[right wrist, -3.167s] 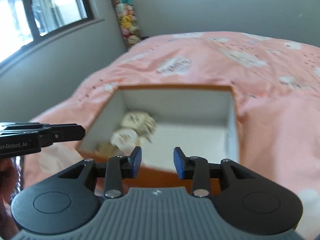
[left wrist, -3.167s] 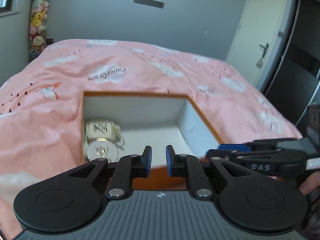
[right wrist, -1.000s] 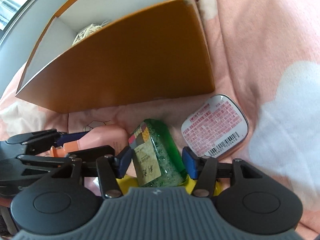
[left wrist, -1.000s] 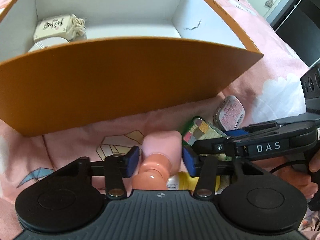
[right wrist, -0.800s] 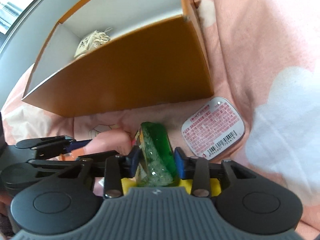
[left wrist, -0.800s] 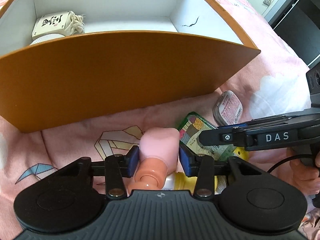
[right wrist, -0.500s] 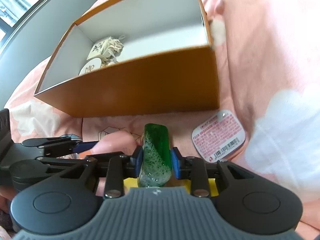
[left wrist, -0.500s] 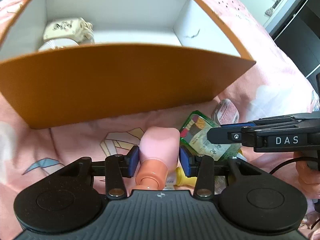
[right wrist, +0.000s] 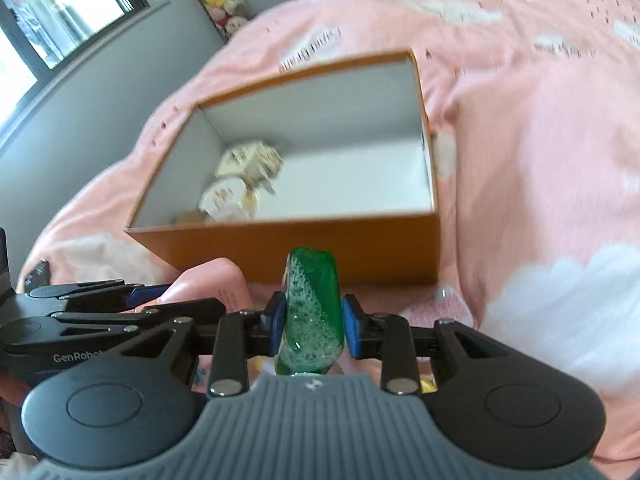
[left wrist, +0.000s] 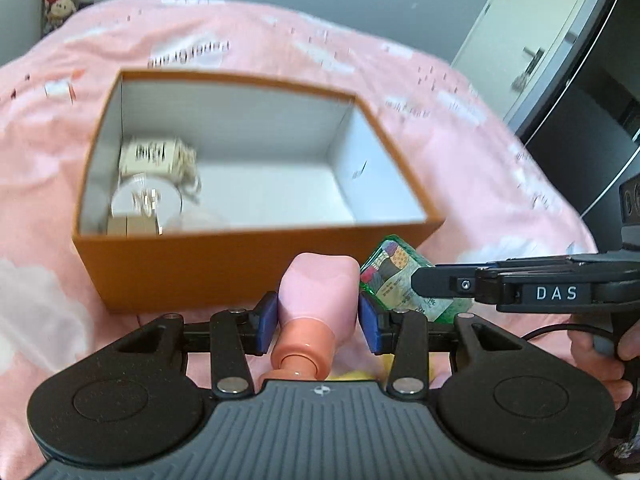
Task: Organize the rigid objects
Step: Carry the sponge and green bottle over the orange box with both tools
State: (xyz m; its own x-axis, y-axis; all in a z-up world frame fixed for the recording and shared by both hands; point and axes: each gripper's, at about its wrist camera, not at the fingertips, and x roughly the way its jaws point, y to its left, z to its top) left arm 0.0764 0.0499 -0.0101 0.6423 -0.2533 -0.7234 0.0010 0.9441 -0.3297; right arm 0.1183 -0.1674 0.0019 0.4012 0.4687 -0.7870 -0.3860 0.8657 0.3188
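My left gripper (left wrist: 318, 322) is shut on a pink bottle (left wrist: 318, 292) with an orange neck, lifted in front of the orange box (left wrist: 200, 272). My right gripper (right wrist: 313, 322) is shut on a green glass bottle (right wrist: 312, 312), held edge-on just before the box's (right wrist: 312, 244) near wall. In the left wrist view the green bottle (left wrist: 394, 276) shows its patchwork label beside the pink one. The pink bottle (right wrist: 208, 284) appears at left in the right wrist view. The box's white inside holds a cream pouch (left wrist: 154, 156) and a round white tin (left wrist: 146, 202) at its left end.
The box sits on a pink bedspread (left wrist: 480, 184) with white clouds. A pink mint tin (right wrist: 440, 308) lies on the bed behind my right fingers. A yellow object (left wrist: 352, 376) is partly hidden under the left gripper. A dark wardrobe (left wrist: 580, 132) stands at right.
Both grippers have risen with their bottles, so the box's inside now shows from above. The right jaws closed on the green bottle, which turned edge-on.
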